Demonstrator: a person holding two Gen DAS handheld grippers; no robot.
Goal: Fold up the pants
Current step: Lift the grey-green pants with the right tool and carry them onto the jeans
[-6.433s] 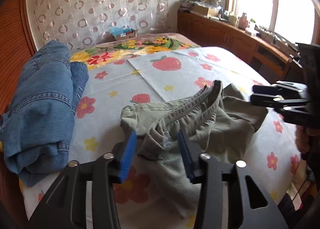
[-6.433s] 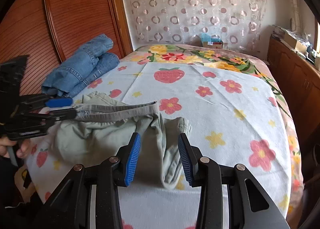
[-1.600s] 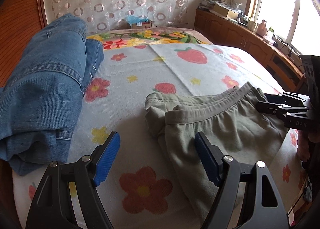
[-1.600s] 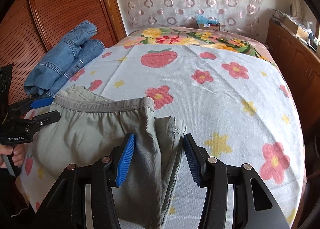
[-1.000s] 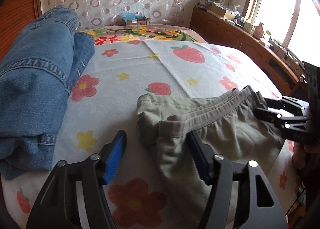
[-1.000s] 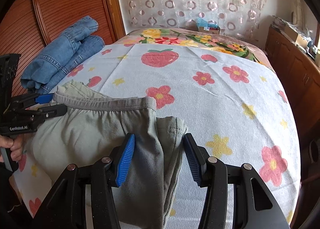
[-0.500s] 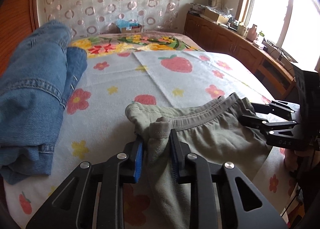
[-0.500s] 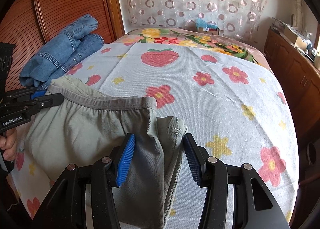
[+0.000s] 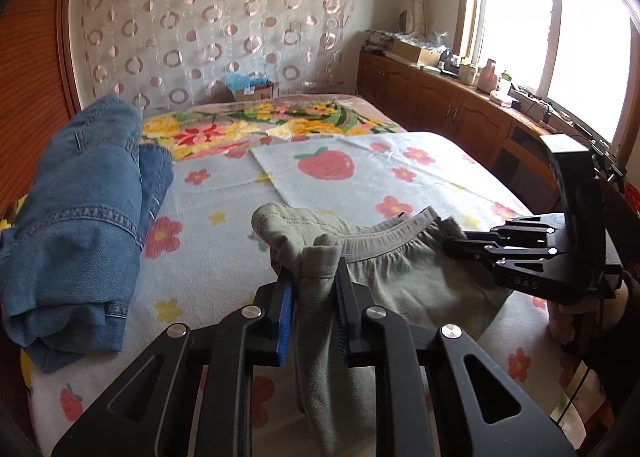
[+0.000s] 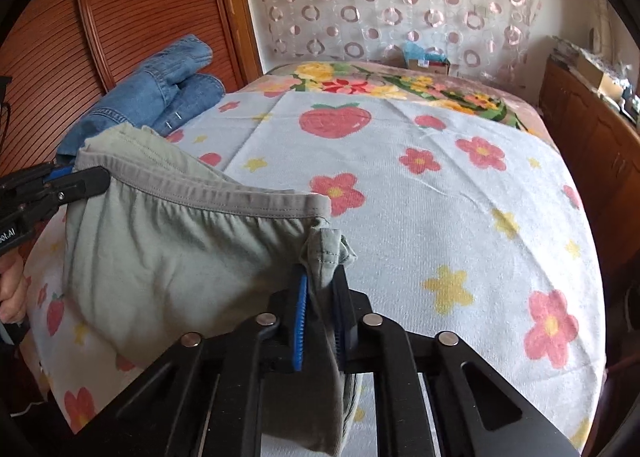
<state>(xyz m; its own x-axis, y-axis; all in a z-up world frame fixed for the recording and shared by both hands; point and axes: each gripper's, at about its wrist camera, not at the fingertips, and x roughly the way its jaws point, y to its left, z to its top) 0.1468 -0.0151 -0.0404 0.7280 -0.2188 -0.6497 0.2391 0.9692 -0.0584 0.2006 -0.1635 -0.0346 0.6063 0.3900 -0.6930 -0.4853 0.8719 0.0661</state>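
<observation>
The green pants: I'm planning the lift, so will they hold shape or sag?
The green pants will probably sag: cloth droops below both tongs, left and right. Likely light, since pinched edges carry them. The waistband looks stretchy.

Pants (image 10: 168,257): soft matt olive cloth, ribbed waistband. Jeans (image 9: 76,217): coarse blue denim. Bed cover (image 10: 460,185): nubby printed towelling. Left gripper (image 9: 314,293), right gripper (image 10: 320,297): matt black plastic, blue ridged pads, metal rivets. Wardrobe door (image 10: 152,9): glossy slatted wood.

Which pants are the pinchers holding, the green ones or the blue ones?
The grey-green pants. Both the left gripper and right gripper pinch them, while the blue jeans lie untouched beside them.
</observation>
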